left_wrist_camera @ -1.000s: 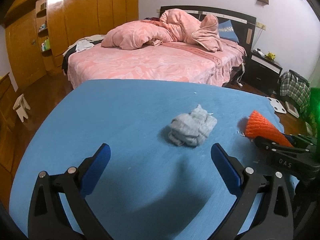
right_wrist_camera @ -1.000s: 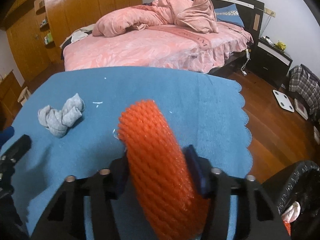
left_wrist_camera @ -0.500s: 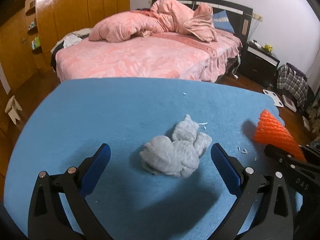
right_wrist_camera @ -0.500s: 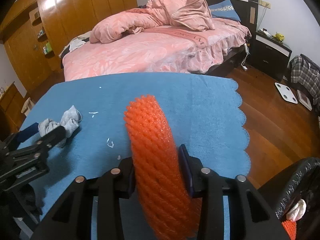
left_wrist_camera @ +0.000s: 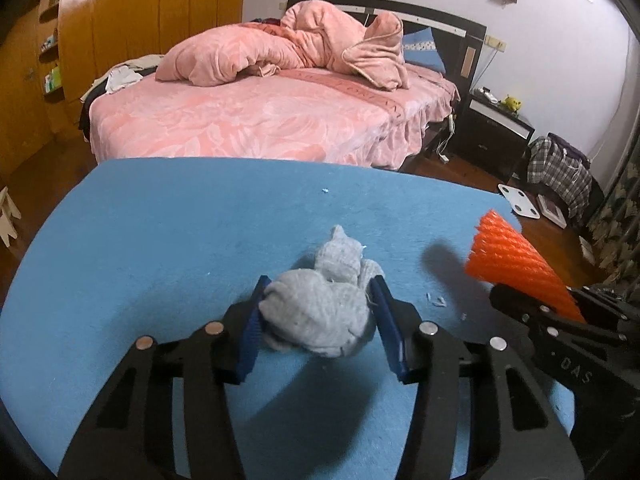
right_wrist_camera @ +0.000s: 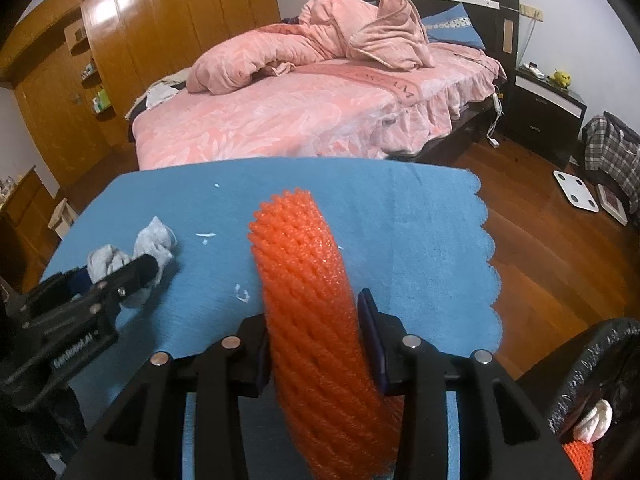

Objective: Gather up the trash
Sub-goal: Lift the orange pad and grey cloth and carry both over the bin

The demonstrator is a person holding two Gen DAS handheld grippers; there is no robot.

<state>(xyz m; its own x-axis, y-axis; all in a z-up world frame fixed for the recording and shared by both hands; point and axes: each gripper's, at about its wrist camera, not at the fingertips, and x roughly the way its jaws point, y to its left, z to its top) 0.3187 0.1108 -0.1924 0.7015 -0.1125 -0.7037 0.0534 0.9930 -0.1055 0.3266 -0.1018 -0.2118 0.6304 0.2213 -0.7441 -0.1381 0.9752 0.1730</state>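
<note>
A crumpled grey rag (left_wrist_camera: 320, 312) lies on the blue tablecloth (left_wrist_camera: 180, 220). My left gripper (left_wrist_camera: 322, 320) is shut on it, blue pads pressing both sides. The rag also shows in the right wrist view (right_wrist_camera: 154, 242), with the left gripper (right_wrist_camera: 120, 276) over it. My right gripper (right_wrist_camera: 316, 332) is shut on an orange foam net (right_wrist_camera: 308, 280), held above the cloth. The net shows at the right of the left wrist view (left_wrist_camera: 516, 268).
A black trash bin (right_wrist_camera: 592, 364) with white and orange scraps inside sits at lower right, beside the table. Small white paper bits (right_wrist_camera: 242, 294) lie on the cloth. A pink bed (left_wrist_camera: 260, 120) stands beyond the table; wooden floor (right_wrist_camera: 540, 240) lies right.
My left gripper has moved forward over the grey rag and closed from wide open onto it. The right gripper keeps holding the orange net, nearly still.
</note>
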